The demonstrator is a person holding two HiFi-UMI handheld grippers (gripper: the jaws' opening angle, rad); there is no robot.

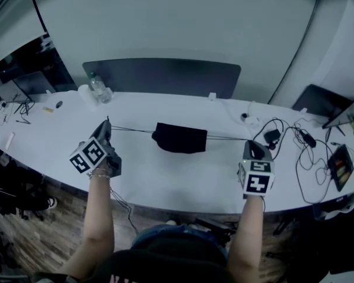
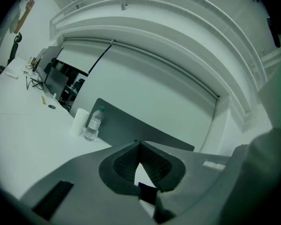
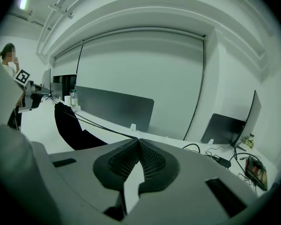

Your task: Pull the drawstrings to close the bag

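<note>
Black bag point(image 1: 179, 138) lies flat at centre frame on the white table point(image 1: 165, 181) in the head view. One cord runs out of each side, and both look straight and taut, which fits a cinching pull. The left gripper point(image 1: 108, 124) sits left of centre and the right gripper point(image 1: 252, 144) right of centre, well apart with the bag between them, probably so the pulls oppose each other and the bag does not slide. The left drawstring point(image 1: 133, 129) ends at the left jaw tips and the right drawstring point(image 1: 224, 137) at the right ones. The bag's top edge looks bunched, but I cannot tell whether the mouth is fully shut. In the right gripper view the right gripper point(image 3: 138, 139) has its jaws pressed together at the tips, with the cords point(image 3: 103, 128) running from the bag point(image 3: 70, 125) at left of frame straight into the pinch, so the grip is confirmed there. In the left gripper view the left gripper point(image 2: 139, 145) also has its jaws closed tip to tip, but no cord shows, and it faces the wall, so no bag either. Its hold on the string is read from the head view only. That view gives a closer look at the water bottle point(image 2: 93, 124) at mid left. Only the head view shows both cords and the cable clutter point(image 1: 295, 140) at right.
</note>
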